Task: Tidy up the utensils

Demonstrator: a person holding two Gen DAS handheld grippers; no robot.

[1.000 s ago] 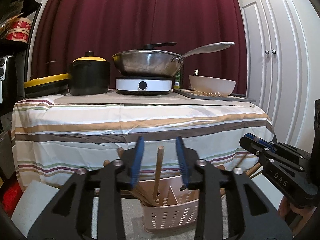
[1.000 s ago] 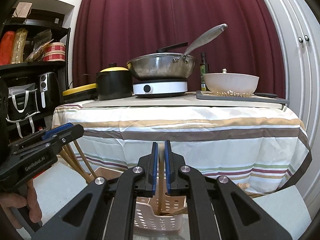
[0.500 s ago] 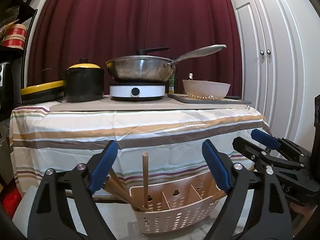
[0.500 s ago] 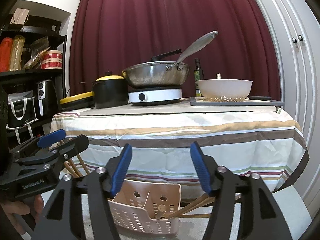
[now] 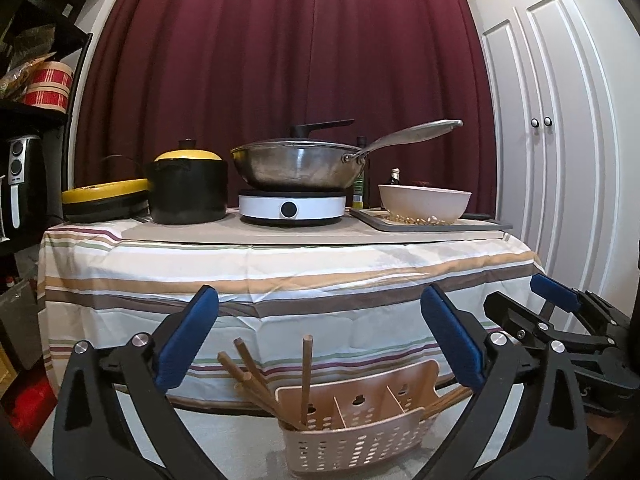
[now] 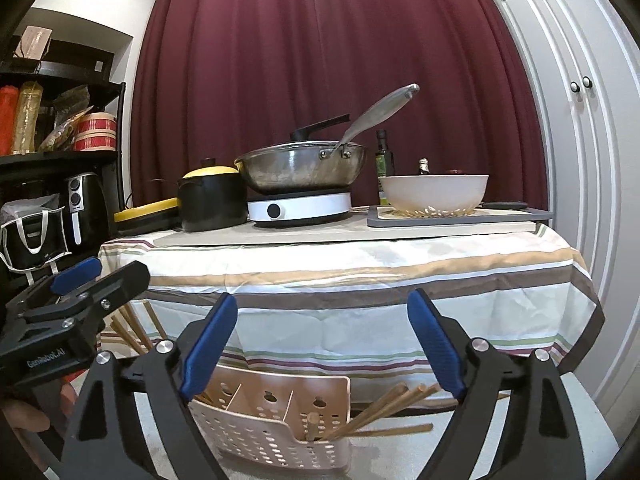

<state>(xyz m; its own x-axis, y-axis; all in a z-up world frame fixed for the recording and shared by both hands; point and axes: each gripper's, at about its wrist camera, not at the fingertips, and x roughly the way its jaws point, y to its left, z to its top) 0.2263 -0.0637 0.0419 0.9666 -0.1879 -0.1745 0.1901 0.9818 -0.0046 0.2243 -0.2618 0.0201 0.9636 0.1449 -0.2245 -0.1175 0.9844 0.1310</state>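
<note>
Before a maroon curtain [image 5: 280, 60] and striped tablecloth [image 5: 280, 272], both grippers – left gripper [image 5: 320, 340], right gripper [image 6: 320, 344] – point nearly level, jaws just spread, empty; chopsticks [image 5: 306, 372] stand in the perforated basket [image 5: 352, 428] below, their lower ends hidden.

Both grippers stand wide open above the caddy [image 5: 352, 436], jaws just opened, nothing between them. Chopsticks [image 5: 250, 376] fan out of its left end, one stick [image 5: 307, 372] stands upright, and more chopsticks [image 6: 384, 406] lean out of its right end, obstructing descent there. The middle compartments are open from above. Directly behind, the counter's cloth [image 6: 360, 280] blocks forward travel.
</note>
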